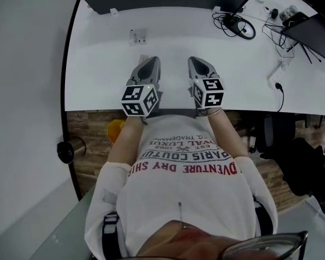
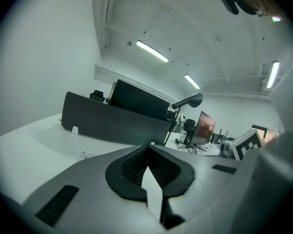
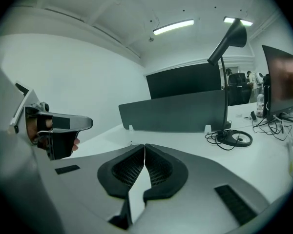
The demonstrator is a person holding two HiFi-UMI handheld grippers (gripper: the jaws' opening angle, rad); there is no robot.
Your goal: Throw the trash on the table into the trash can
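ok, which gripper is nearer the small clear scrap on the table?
Left. The left gripper sits just short of the scrap, slightly to its right. The right gripper is level with the left one but farther off to the scrap's right.

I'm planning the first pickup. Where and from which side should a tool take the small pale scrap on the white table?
Probably pinch the scrap across its middle, coming straight down from above: it lies low and flat on the table, with no handle visible. The left tool is nearer; its jaws are shut, so open them first.
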